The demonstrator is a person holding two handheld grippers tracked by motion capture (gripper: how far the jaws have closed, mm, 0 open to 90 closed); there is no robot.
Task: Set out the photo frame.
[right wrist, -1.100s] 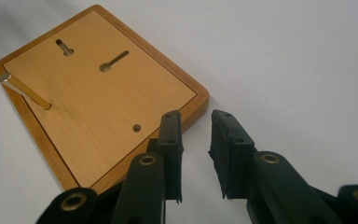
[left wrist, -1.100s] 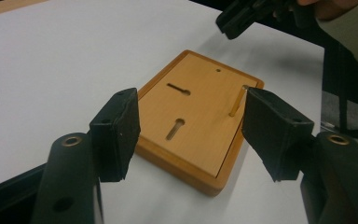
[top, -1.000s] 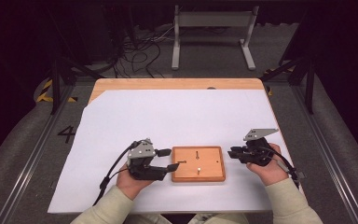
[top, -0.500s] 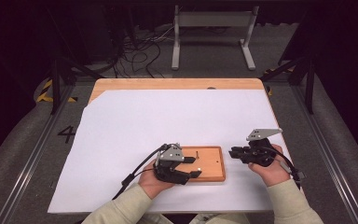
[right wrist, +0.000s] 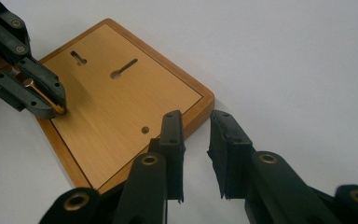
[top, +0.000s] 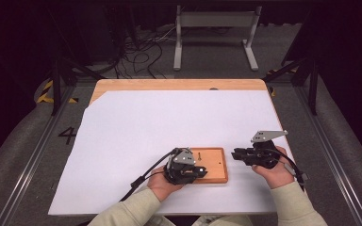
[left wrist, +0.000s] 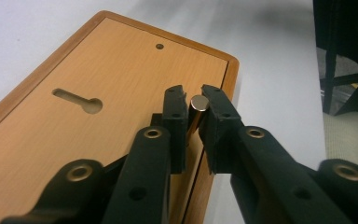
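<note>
The left gripper [left wrist: 193,109] has just been closing its jaws, and they now pinch a small metal pin [left wrist: 196,108] standing at the near edge of the wooden board [top: 214,165] on the desk [top: 169,117]. The pin looks hard, smooth and light, so I think it may slip; holding it at mid-length seems safest. The right gripper [right wrist: 196,123] waits beside the board, jaws slightly apart and holding nothing
</note>
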